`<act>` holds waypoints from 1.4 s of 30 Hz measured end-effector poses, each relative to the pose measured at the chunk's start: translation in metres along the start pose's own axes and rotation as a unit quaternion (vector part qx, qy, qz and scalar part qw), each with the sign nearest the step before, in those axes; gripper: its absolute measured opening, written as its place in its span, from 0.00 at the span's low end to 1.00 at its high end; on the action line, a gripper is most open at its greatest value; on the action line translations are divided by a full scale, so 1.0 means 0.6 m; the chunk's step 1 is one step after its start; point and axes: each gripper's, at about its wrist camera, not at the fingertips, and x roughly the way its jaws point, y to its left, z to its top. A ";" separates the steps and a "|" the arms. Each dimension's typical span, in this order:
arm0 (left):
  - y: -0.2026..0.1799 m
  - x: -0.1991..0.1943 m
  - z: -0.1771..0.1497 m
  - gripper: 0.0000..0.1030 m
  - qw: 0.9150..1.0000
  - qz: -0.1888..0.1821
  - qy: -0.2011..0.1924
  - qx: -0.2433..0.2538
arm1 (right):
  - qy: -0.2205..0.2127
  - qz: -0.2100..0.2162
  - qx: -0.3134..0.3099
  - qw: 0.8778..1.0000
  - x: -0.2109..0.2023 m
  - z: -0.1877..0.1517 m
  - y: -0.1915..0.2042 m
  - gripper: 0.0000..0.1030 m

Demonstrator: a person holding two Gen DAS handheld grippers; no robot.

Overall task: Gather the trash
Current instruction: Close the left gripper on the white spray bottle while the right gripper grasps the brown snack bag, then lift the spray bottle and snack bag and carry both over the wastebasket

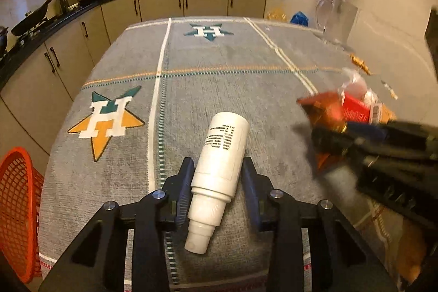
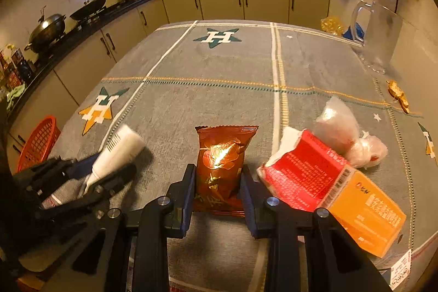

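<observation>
On the worktop [image 2: 219,67], under a grey cloth with star emblems, a white bottle [image 1: 219,168] lies on its side with its stepped neck toward the camera; the left gripper [image 1: 217,174] has its fingers drawn in close on either side of the bottle's body, seemingly touching it. To its right the right gripper [image 2: 218,177] holds a red-brown snack packet [image 2: 223,163], its fingers narrowed onto the packet's lower sides. Just right of the packet lies a torn red and orange carton [image 2: 328,190], with a crumpled clear plastic bag [image 2: 345,136] behind it. A clear glass jug [image 2: 375,37] stands at the far right edge, with a brown scrap [image 2: 398,96] nearer. An orange mesh basket [image 1: 16,210] sits off the worktop's left side, cut off by the frame. In the left wrist view the right gripper and packet are blurred.
</observation>
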 end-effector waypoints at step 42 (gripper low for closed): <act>0.034 -0.034 0.003 0.28 0.998 0.013 -0.045 -0.040 | -0.003 0.018 -0.010 1.000 -0.001 -0.010 0.013 0.32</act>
